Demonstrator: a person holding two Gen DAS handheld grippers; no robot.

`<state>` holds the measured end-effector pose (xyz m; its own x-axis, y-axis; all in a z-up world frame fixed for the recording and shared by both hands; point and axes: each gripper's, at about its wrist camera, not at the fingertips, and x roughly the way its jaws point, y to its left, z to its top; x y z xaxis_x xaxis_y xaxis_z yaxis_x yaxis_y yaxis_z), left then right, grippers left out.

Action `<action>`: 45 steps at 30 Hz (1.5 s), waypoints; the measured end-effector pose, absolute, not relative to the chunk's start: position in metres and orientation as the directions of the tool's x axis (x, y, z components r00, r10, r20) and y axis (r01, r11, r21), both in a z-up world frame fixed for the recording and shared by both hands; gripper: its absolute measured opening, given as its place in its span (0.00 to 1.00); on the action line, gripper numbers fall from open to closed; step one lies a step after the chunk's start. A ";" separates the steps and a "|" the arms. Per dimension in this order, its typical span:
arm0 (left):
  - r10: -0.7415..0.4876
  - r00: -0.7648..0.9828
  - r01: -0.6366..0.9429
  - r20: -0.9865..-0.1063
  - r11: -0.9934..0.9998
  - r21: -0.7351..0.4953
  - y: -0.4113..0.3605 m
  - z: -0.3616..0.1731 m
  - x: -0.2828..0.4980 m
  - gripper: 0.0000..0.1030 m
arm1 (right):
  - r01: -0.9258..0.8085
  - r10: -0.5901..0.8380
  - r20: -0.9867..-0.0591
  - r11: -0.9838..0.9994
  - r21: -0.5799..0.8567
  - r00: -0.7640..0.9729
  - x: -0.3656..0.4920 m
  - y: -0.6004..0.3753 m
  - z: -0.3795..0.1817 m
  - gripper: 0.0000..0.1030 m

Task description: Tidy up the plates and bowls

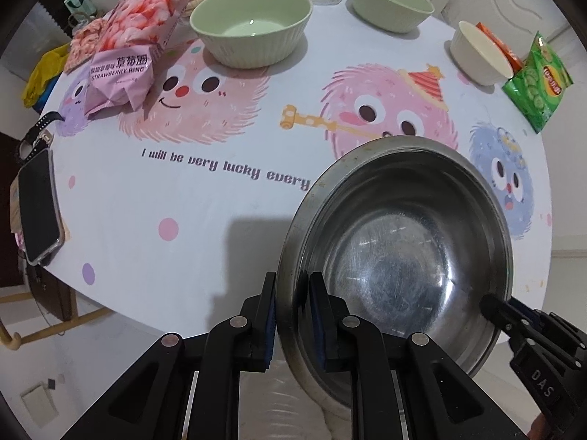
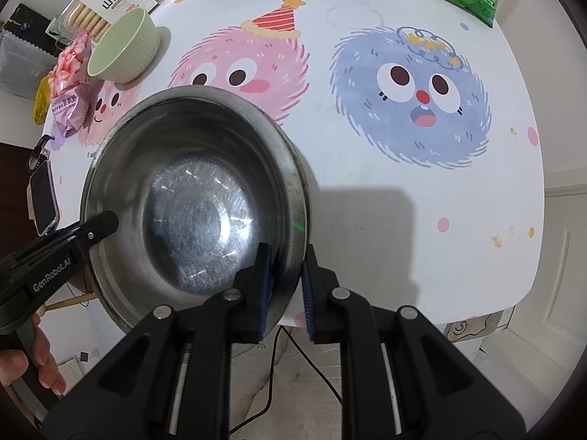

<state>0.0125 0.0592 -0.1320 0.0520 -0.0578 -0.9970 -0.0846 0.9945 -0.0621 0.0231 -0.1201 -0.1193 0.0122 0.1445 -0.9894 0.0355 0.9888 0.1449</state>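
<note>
Left gripper [image 1: 291, 315] fingers pinch steel bowl [image 1: 396, 249] rim | right gripper [image 2: 286, 286] likewise | hand [image 2: 22, 366]: right view only

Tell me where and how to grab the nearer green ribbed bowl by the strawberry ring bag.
Grip the green ribbed bowl by its rim, from straight above, one finger inside and one outside. It stands upright and empty, mouth up, and its flared wall is probably too wide to span. Come at the rim's near side, which faces open tablecloth; the strawberry ring bag crowds its left.

We see our left gripper [image 1: 290, 324] and right gripper [image 2: 286, 293]: black arms, blue pads, silver rivets, white lettering
</note>
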 end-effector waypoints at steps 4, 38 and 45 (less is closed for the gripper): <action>-0.051 0.043 -0.079 -0.998 0.995 -0.054 0.057 -0.137 0.013 0.16 | 0.028 0.115 -0.993 0.993 0.115 0.012 0.024 -0.116 -0.121 0.18; -0.154 0.259 0.046 -0.954 0.988 -0.147 0.028 -0.062 0.078 0.88 | 0.223 0.131 -0.977 0.960 0.167 0.170 0.057 -0.186 -0.061 0.60; -0.185 0.271 0.114 -0.945 0.981 -0.159 -0.005 -0.051 0.114 0.88 | 0.288 0.109 -0.969 0.942 0.171 0.220 0.085 -0.207 -0.046 0.60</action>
<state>0.1140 -0.0049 -0.0514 0.2711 -0.1850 -0.9446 0.1140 0.9806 -0.1594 0.0852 -0.2069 -0.0464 0.2198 0.1085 -0.9695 0.2876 0.9424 0.1707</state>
